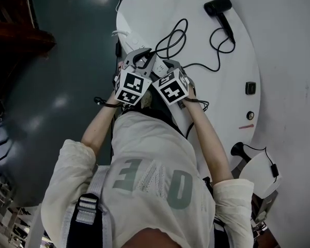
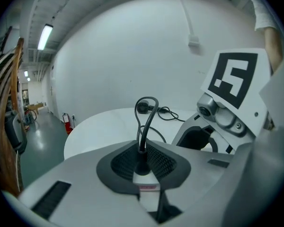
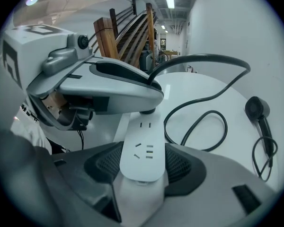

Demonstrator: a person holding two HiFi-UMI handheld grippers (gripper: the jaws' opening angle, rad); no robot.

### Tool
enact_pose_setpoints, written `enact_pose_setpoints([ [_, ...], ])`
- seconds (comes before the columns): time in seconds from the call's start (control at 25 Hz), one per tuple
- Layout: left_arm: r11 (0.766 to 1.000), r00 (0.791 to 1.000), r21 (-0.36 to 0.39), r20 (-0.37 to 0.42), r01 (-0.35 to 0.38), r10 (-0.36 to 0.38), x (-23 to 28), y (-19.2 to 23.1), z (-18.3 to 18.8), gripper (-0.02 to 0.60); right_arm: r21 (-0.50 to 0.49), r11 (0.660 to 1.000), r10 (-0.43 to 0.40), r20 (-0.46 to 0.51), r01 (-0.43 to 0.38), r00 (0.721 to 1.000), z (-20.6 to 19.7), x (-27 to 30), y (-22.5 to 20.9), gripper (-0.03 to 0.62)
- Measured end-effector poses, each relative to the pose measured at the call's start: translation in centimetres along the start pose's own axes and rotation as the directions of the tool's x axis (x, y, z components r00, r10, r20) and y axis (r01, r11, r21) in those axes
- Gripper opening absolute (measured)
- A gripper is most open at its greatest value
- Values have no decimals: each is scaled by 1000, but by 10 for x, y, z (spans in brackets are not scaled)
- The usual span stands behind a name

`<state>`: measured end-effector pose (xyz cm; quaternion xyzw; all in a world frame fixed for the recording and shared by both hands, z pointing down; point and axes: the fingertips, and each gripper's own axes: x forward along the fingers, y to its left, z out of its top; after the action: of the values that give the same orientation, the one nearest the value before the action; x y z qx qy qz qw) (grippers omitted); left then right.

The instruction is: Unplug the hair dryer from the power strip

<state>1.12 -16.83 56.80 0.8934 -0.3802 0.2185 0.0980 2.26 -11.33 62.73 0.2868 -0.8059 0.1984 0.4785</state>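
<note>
Okay, left gripper (image 2: 144, 158) is clamped on the plug (image 2: 142, 166), right gripper (image 3: 143, 168) pinches the end of the power strip (image 3: 143, 143), mid-frame; hair dryer (image 1: 219, 7) lies upper right on the tabletop (image 1: 279, 61). I'd pull straight out, no twisting, strip held flat.

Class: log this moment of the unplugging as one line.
left gripper: shut on plug | right gripper: shut on power strip | plug: seated | hair dryer: lying on table | unplugging: not yet done
</note>
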Motion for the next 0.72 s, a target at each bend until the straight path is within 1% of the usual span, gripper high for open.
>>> enact_pose_setpoints([
  [0.08, 993, 1000, 119, 15, 6, -8, -1, -6, 9, 58, 1, 1000, 5, -2, -5, 1000, 0, 0, -3, 264],
  [0.12, 985, 1000, 175, 23, 9, -14, -1, -10, 13, 58, 4, 1000, 11, -1, -11, 1000, 0, -1, -4, 264],
  [0.16, 976, 999, 215, 28, 12, -19, -2, -13, 16, 58, 9, 1000, 20, -3, -20, 1000, -1, -1, -4, 264],
  [0.24, 967, 999, 255, 19, 22, -28, -4, -18, 14, 57, 20, 999, 35, -11, -34, 999, -3, 0, -1, 264],
  [0.32, 957, 999, 285, 9, 42, -46, -6, -22, 15, 57, 32, 998, 45, 1, -45, 999, -4, 0, 2, 264],
  [0.4, 951, 997, 302, 22, 60, -69, -3, -25, 23, 57, 56, 997, 55, 23, -56, 998, -5, -2, -2, 265],
  [0.52, 956, 995, 283, 41, 76, -92, 2, -26, 32, 55, 89, 993, 69, 48, -73, 996, -4, -3, -5, 265],
  [0.64, 956, 993, 275, 36, 100, -114, 5, -28, 37, 55, 102, 992, 65, 79, -73, 995, -4, -3, -6, 267],
  [0.72, 961, 990, 248, 41, 122, -137, 7, -31, 41, 55, 125, 989, 71, 91, -82, 993, -6, -4, -7, 267],
])
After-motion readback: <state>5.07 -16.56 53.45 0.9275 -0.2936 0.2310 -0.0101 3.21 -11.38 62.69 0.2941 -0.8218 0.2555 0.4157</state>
